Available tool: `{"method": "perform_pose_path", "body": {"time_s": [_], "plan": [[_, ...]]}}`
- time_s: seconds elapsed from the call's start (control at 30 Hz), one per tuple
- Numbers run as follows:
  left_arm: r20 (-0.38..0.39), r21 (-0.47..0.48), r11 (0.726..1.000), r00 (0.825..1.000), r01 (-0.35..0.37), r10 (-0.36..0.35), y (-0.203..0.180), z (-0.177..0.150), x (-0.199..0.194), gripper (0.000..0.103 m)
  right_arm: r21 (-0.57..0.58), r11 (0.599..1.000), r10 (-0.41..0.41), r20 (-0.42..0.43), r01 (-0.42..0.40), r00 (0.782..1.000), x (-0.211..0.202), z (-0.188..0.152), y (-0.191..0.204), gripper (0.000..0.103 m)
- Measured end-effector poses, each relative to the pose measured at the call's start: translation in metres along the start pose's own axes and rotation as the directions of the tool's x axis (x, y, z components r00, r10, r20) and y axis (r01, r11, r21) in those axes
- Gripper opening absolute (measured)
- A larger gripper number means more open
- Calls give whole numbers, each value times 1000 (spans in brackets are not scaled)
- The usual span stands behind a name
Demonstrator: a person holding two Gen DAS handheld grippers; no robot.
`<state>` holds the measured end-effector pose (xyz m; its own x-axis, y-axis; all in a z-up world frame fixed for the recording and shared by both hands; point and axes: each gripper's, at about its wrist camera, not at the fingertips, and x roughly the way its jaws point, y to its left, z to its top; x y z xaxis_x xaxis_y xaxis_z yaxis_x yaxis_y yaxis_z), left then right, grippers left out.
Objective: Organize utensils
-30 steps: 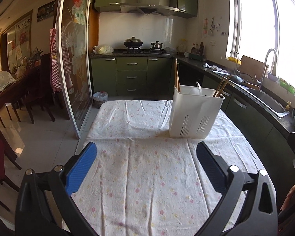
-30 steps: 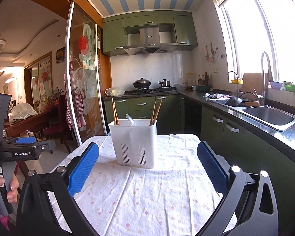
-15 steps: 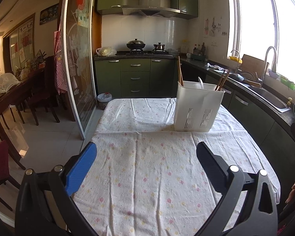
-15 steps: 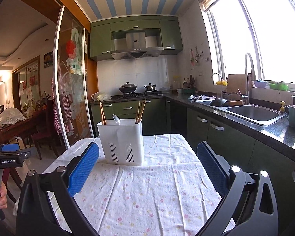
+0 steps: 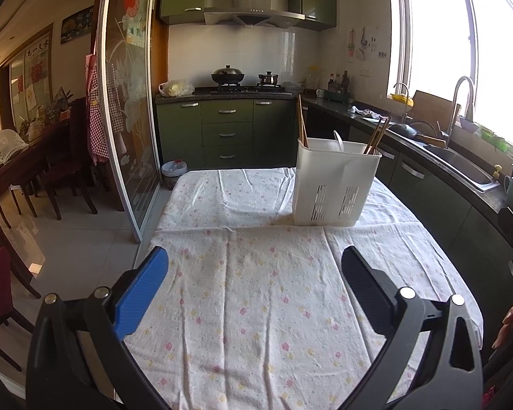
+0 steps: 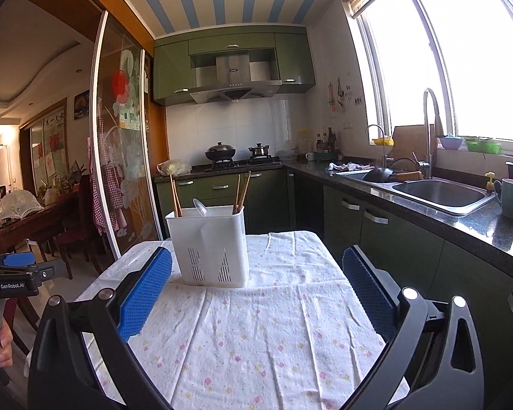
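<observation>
Both the left tongs [image 5: 254, 285] and right tongs [image 6: 256, 287] are spread wide, holding nothing. The white caddy [image 6: 210, 246] sits on the desk [image 6: 273, 324] ahead of them, chopsticks [image 6: 241, 189] and spoon [image 6: 200, 206] standing upright inside, so probably nothing's left loose to sort.

The white holder [image 5: 335, 184] hides the lower ends of the chopsticks [image 5: 302, 126] and all but the tip of a spoon [image 5: 338, 138]; its dividers can't be made out. The hand [image 6: 0, 343] on the left gripper [image 6: 13, 270] is cut by the frame edge. Bottles [image 6: 326, 141] by the stove are too small to read.
</observation>
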<state>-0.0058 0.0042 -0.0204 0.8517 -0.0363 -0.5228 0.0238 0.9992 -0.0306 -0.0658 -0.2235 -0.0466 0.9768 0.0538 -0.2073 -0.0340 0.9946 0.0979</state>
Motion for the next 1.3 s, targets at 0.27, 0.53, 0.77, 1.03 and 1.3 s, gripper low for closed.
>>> {"method": "perform_pose_path", "body": {"time_s": [0.27, 0.53, 0.77, 1.03, 1.3], "plan": [[-3, 2, 1000, 1000, 9, -9, -2, 0, 1, 96, 3, 1000, -2, -2, 2, 1000, 2, -2, -1, 99], [-4, 2, 1000, 1000, 10, -10, -2, 1, 1, 96, 4, 1000, -3, 0, 3, 1000, 2, -2, -2, 99], [-3, 1, 1000, 1000, 9, -9, -3, 1, 2, 96, 4, 1000, -5, 4, 5, 1000, 2, -1, -1, 99], [-2, 3, 1000, 1000, 9, -9, -3, 1, 2, 96, -2, 1000, -9, 10, 9, 1000, 1, -1, -1, 99], [-2, 1, 1000, 1000, 10, -10, -3, 1, 2, 96, -3, 1000, -10, 10, 10, 1000, 1, -1, 0, 99]]}}
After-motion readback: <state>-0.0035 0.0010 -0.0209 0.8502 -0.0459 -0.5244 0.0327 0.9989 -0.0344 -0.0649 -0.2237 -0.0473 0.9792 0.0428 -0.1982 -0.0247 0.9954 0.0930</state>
